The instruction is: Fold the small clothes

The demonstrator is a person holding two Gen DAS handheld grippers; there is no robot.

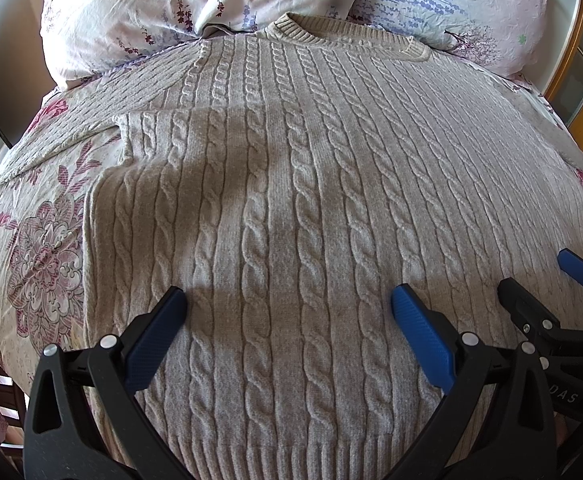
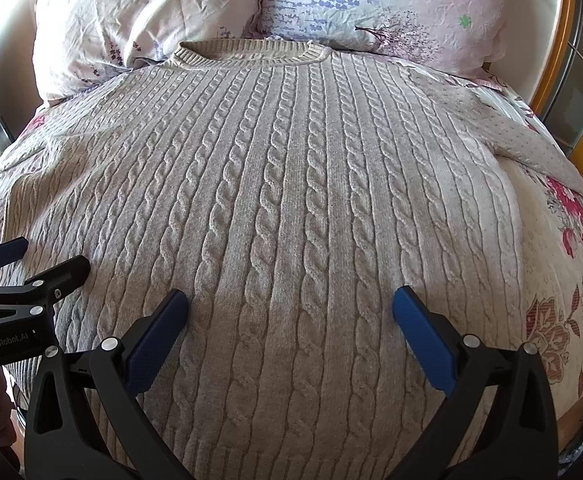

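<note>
Both sets of jaws are spread wide and hold nothing. The left gripper [image 1: 289,300] and right gripper [image 2: 290,302] hover side by side over the hem end of a beige cable-knit sweater [image 2: 283,184]. It lies flat on the bed [image 2: 563,320], running toward 12 o'clock, collar touching the pillows [image 2: 151,12].

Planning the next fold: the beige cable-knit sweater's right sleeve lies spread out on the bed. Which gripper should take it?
Right, probably. The right gripper hovers open over the beige cable-knit sweater, and the outspread sleeve lies on its side. The left gripper, also open, sits farther from it.
</note>
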